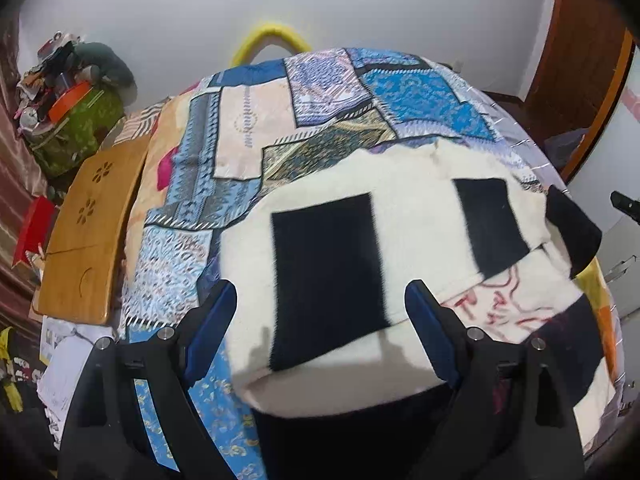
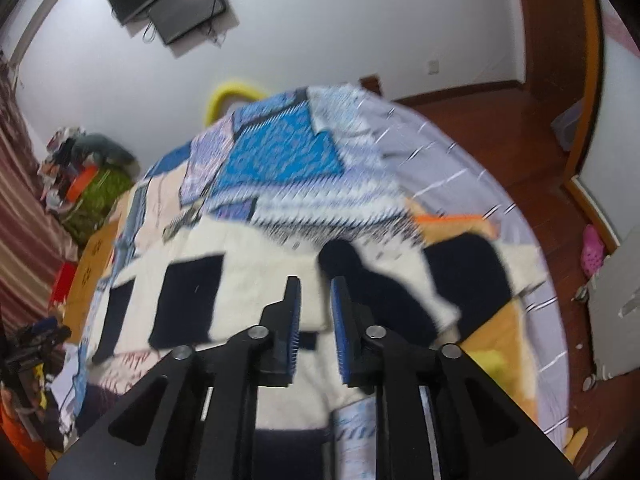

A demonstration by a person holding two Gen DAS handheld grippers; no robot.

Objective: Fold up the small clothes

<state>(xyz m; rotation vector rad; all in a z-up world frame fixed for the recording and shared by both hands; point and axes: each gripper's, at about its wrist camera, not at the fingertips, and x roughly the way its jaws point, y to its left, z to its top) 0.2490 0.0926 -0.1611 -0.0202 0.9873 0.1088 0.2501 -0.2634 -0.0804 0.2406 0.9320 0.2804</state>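
My left gripper [image 1: 320,300] hangs above the bed with its blue-padded fingers [image 1: 216,316] spread wide and empty. Between them and below lies the cream fleece garment with black rectangular patches [image 1: 400,220], the small piece of clothing I am here to fold. I judge the wide spread is readiness to take the near folded edge, which sits just under that gripper.

My right gripper [image 2: 314,308] shows its blue ribbed fingers [image 2: 340,320] standing narrowly apart, a slim gap between them, and I see nothing pinched in that gap. This view is smeared with motion blur. I read the narrow, empty gap as the fabric let go so the fold can settle by itself.

The garment spreads across the near part of the bed, partly doubled over, with a black sleeve or cuff [image 1: 572,232] at its right side. Under it lies a white cloth with red scribbled markings [image 1: 516,304].

Everything rests on a patchwork bedspread in blue, lilac and peach [image 1: 332,92], a soft base that lets fabric slide. To the left of the bed lies a tan wooden board with flower-shaped cutouts [image 1: 88,232]; beyond it is a cluttered green bundle [image 1: 76,128].
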